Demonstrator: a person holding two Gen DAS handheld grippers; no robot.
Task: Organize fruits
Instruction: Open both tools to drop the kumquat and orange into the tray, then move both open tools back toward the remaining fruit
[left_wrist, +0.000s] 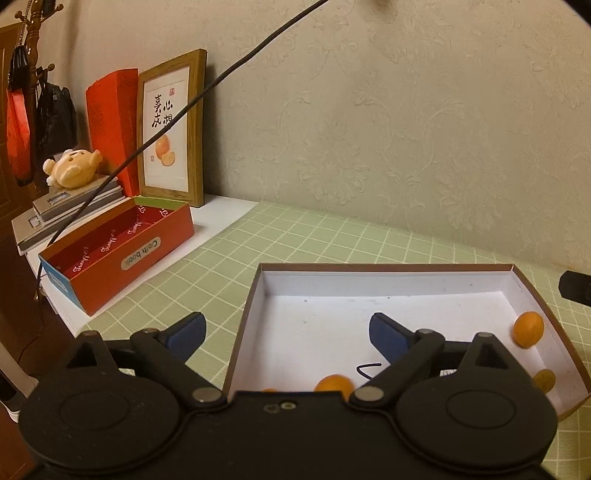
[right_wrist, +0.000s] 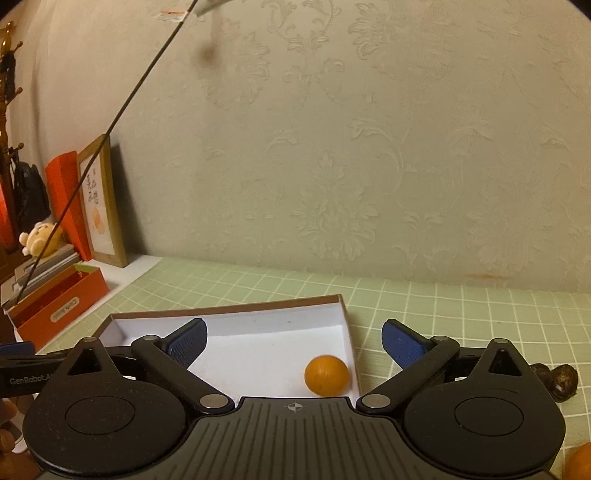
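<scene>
Both tools stand wide open and hold nothing. The left tool (left_wrist: 286, 334) hangs over the near left part of the shallow white box lid (left_wrist: 388, 271), with one pad outside the lid wall and the other above the bare white floor. The right tool (right_wrist: 293, 341) hangs over the near right corner of the same lid, one pad inside and one pad beyond the wall, above the green checked desk mat (right_wrist: 443, 310).

The fruits are small orange kumquats. In the left wrist view one kumquat (left_wrist: 529, 328) lies against the right wall of the lid, another (left_wrist: 334, 386) lies on the floor close under the tool, and two more are half hidden at the near edge. In the right wrist view one kumquat (right_wrist: 326, 375) lies in the near right corner, close to the wall but apart from both pads.

I judge these fruits light, smooth and rather firm, with a thin skin that a hard squeeze can bruise. They roll easily on the flat cardboard, so a grip across the middle, the widest part, seems safest. The one at the right wall is slightly oval, its long axis tilted from upright in the picture; the others look nearly round, so their direction I cannot tell.

Some dark brown, wrinkled things (right_wrist: 557, 382) lie on the mat outside the lid, to the right.
</scene>
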